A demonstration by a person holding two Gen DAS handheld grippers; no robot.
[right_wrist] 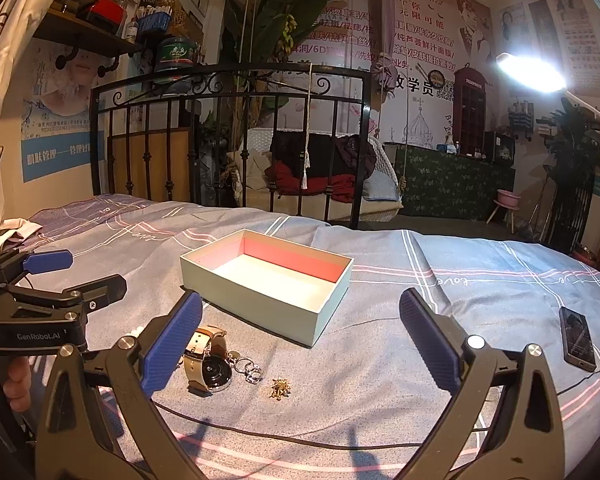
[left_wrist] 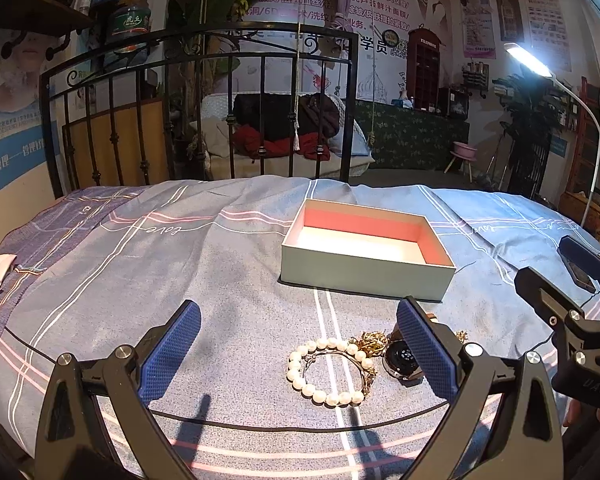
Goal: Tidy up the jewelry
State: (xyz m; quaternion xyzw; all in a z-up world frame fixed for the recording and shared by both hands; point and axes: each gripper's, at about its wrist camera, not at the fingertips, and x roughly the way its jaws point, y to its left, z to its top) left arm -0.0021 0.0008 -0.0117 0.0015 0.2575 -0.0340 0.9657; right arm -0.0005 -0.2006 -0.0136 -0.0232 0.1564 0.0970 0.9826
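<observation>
Both pairs of blue-padded fingers stand spread wide with nothing between them: the left gripper hangs over the jewelry pile, and the right gripper hovers just to its side, above bare bedspread.

Nearest in the left wrist view, at about 6 o'clock, lies the pearl bracelet, touching a tangle of gold chain. The watch sits just beside it at 4 o'clock, partly behind the right-hand pad. In the right wrist view the watch lies at 8 o'clock with small silver rings against it and a gold brooch slightly apart. A phone rests at 3 o'clock.

Beyond, at 12 o'clock, the open box sits empty, pale outside and pink inside.

Risks, as I judge them: the chain and pearls overlap, so closing on one may drag the other along or drop it short of the box. Small rings could slip from the pads or sink into the soft cloth. Wide fingers may also pinch fabric.

Readable writing: "GenRobot.AI" on the left gripper body, "love" stitched on the bedspread, "TELEPHONE" on the red booth, and Chinese wall posters, partly "学员".
</observation>
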